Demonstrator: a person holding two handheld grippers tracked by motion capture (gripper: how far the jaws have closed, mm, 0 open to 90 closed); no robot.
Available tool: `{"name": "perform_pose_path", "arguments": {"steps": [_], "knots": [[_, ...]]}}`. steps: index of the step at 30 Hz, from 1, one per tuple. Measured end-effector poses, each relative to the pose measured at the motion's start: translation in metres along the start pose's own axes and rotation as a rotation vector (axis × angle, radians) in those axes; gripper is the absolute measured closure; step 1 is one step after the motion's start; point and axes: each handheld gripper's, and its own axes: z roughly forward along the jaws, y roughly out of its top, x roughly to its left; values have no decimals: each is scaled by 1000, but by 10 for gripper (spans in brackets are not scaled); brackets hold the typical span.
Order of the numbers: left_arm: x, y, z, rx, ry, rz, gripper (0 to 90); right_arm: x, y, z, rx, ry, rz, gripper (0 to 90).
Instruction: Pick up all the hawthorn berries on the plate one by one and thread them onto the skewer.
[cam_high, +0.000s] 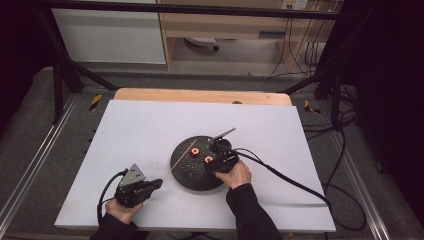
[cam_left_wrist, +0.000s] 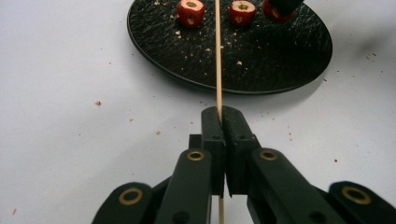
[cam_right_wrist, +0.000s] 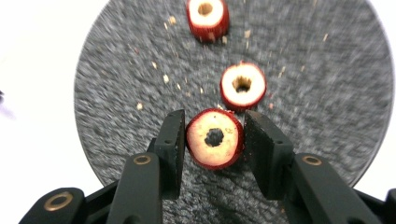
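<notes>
A black round plate (cam_high: 185, 172) lies mid-table with three red cored fruit pieces on it. My right gripper (cam_right_wrist: 215, 116) is shut on the nearest piece (cam_right_wrist: 215, 140), one pad on each side, and the piece rests on the plate (cam_right_wrist: 116, 93). Two more pieces (cam_right_wrist: 243, 85) (cam_right_wrist: 207, 16) lie beyond it. My left gripper (cam_left_wrist: 222, 112) is shut on a thin wooden skewer (cam_left_wrist: 217, 56), which points over the plate (cam_left_wrist: 261, 60) between two pieces (cam_left_wrist: 190, 11) (cam_left_wrist: 243, 11). From above, the left gripper (cam_high: 155, 184) sits left of the plate, and the right gripper (cam_high: 216, 162) sits over it.
The plate stands on a white sheet (cam_high: 140, 130) that covers a wooden table (cam_high: 200, 95). Crumbs are scattered on the plate and the sheet. Black cables (cam_high: 295, 182) trail from the right gripper across the sheet's right side.
</notes>
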Motion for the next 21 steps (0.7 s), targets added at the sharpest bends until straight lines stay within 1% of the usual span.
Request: {"name": "perform_pose_path", "arguments": {"steps": [6, 8, 9, 15, 21], "knots": [[-1, 0, 0, -1, 1, 3, 878, -1, 1, -17, -108, 33, -22, 604], [-1, 0, 0, -2, 1, 3, 879, -2, 1, -20, -133, 43, -29, 604], [-1, 0, 0, -2, 2, 4, 878, -3, 0, -23, -152, 60, -25, 604], [-1, 0, 0, -3, 2, 5, 878, -10, -3, -27, -226, 123, -12, 605], [-3, 0, 0, -5, 0, 9, 878, -17, -9, -31, -333, 212, 7, 606]]}}
